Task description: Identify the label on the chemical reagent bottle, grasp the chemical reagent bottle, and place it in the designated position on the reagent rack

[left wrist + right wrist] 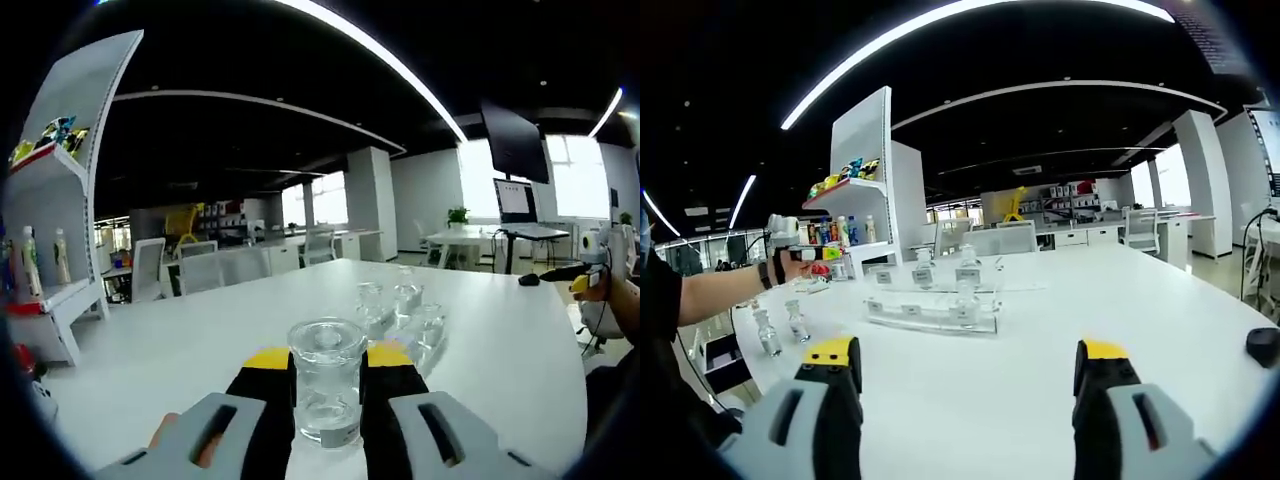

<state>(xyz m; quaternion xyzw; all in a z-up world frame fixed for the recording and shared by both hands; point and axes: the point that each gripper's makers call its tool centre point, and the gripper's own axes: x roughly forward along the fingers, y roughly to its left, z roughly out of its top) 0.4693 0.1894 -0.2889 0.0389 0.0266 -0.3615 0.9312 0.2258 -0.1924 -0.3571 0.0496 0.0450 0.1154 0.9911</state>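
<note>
Left gripper view, reagent bottle (326, 385): clear glass, round stopper on top, upright, pinched between the two black, yellow-tipped jaws of the left gripper (327, 380), above the white table (180, 340).
Left gripper view, other bottles (400, 310): small clear cluster standing on the table just beyond the held one.
Left gripper view, shelf unit (55, 240): white, at the far left, bottles and coloured packs on its shelves.
Left gripper view, monitor (515, 198): on a stand at the right, lit screen.
Right gripper view, right gripper (968, 372): jaws spread wide, nothing between them, over bare tabletop.
Right gripper view, reagent rack (932, 300): clear, stepped, white labels on its front, a few bottles standing in it, mid-table.
Right gripper view, two loose bottles (780, 328): near the left table edge, apart from the rack.
Right gripper view, person's hand (790, 265): at the left, holding the other gripper near the shelf unit.
</note>
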